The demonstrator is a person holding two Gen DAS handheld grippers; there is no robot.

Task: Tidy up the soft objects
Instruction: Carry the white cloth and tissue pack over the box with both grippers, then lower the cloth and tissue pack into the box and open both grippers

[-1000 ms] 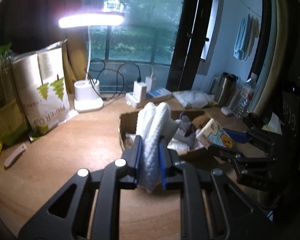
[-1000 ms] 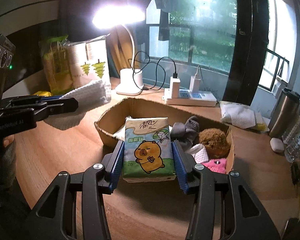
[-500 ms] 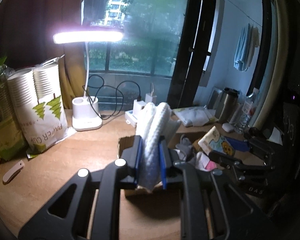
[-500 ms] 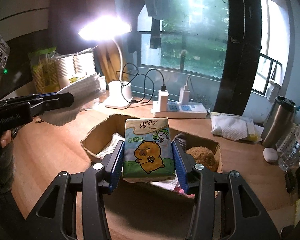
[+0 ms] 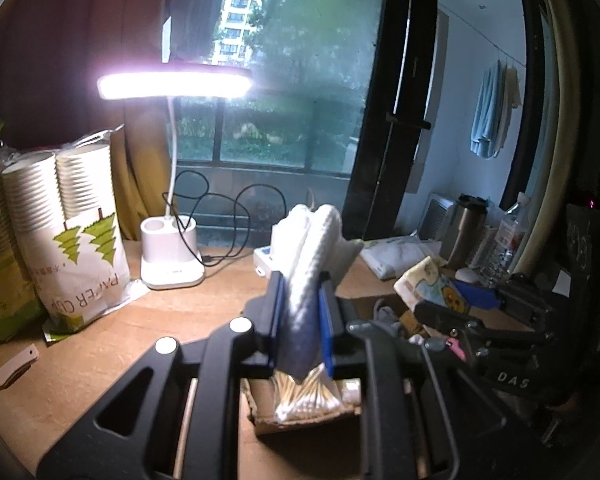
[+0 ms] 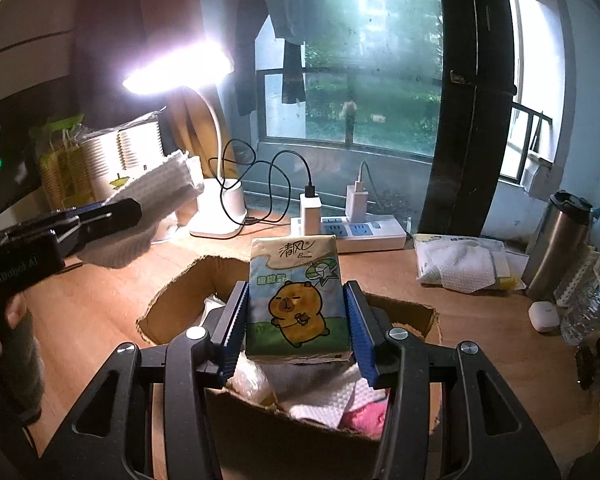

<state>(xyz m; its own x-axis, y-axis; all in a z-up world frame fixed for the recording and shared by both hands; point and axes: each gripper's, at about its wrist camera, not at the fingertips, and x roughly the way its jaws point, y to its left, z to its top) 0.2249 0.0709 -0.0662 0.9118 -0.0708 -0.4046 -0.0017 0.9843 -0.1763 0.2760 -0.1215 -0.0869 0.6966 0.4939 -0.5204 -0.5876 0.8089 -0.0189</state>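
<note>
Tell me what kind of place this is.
Probably a home room, at a wooden desk by a window. A lit desk lamp, a power strip with chargers and clothes hanging to dry all suggest it.

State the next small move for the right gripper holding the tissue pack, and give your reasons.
Probably carry the tissue pack sideways to bare desk: the right gripper holds it clamped above the box, where socks and cloths remain.
</note>
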